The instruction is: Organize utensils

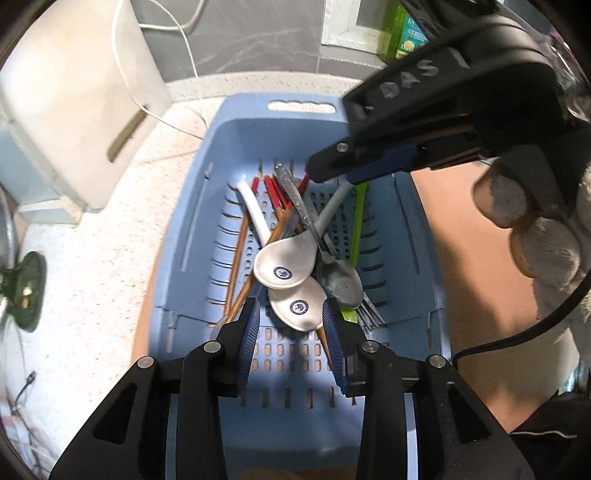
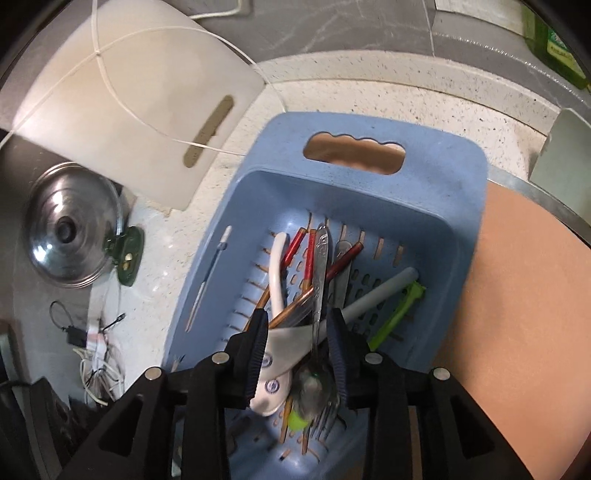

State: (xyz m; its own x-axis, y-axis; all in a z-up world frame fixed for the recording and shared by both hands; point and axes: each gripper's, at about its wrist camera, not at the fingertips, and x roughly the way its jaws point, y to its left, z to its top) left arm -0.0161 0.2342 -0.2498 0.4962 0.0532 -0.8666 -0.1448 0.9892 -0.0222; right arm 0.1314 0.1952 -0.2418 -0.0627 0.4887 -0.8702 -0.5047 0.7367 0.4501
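The left gripper [image 1: 291, 314] and right gripper [image 2: 297, 328] are held spread, nothing pinched, over spoons [image 1: 286, 264] and chopsticks [image 1: 275, 201] piled in the blue basket [image 1: 295, 127].

Speckled kitchen counter under a grey marbled wall, as I see it from both wrist cameras.

The pale speckled counter [image 2: 369, 92] fills the middle and left of both views, with the grey veined wall [image 1: 240, 33] across the top. Upper left, I see a white cutting board [image 2: 129, 110] leaning there, a thin white cord [image 2: 122, 107] looping over it. At the left edge of the right view sits a shiny steel pot lid [image 2: 70, 229]; loose wires [image 2: 99, 369] lie below it. A green bottle [image 1: 406, 33] stands upper right. A tan board [image 2: 517, 314] covers the right side.
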